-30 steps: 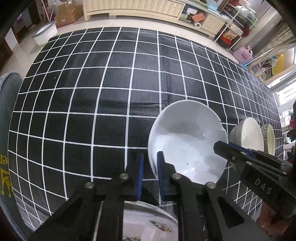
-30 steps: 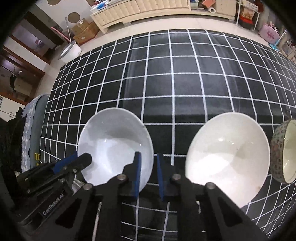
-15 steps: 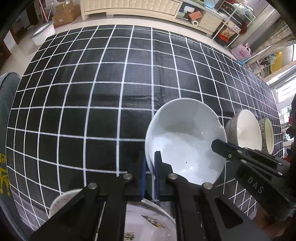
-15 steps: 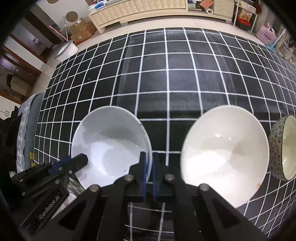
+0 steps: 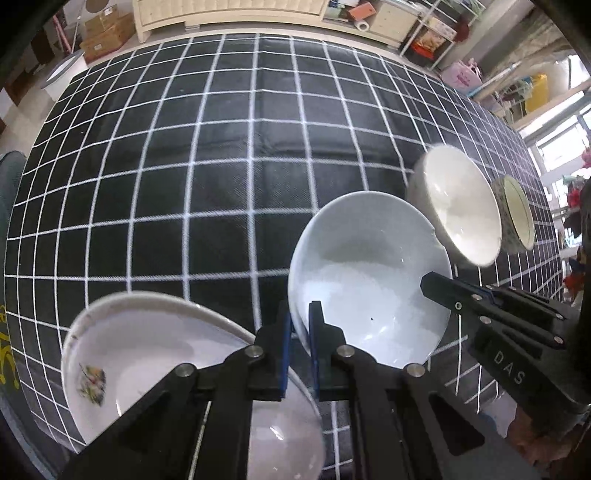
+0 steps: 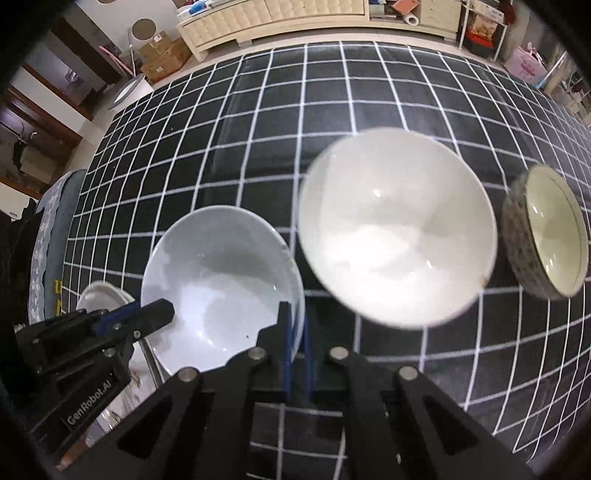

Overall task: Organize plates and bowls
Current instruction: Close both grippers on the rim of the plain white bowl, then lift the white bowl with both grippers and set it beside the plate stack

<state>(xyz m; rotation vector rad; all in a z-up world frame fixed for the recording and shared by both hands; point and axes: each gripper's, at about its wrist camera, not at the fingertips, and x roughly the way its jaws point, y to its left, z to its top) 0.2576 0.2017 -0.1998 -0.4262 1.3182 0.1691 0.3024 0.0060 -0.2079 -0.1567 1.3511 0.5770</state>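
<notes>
Bowls and plates are set on a black tablecloth [image 5: 207,155] ruled with a white grid, which covers the whole work surface and takes up most of both views. Beyond its far edge a pale tiled floor is seen, backed by a long cream cabinet [image 6: 295,14] along the wall; cardboard boxes [image 6: 162,55] are stacked near its left end, and cluttered shelves [image 5: 436,33] stand to the right. A padded grey seat [image 6: 51,221] is seen at the cloth's left edge.

Of the dishes, the white plate [image 5: 147,354] with a small floral print is the nearest to the left corner, partly hidden under the left gripper [image 5: 298,332]. Just to its right, the pale bluish-white bowl [image 5: 365,273] is held at two points: its near-left rim is pinched between the closed blue pads of the left gripper, and its right rim is clamped by the right gripper [image 6: 296,332], likewise shut on it. Whether the bowl is clear of the cloth cannot be told. Next to the right, a blurred cream bowl [image 6: 395,229] is seen close beside it. Farther right, the smallest dish, a patterned bowl [image 6: 546,236] with a speckled outer wall, is seen beside the cream one.
</notes>
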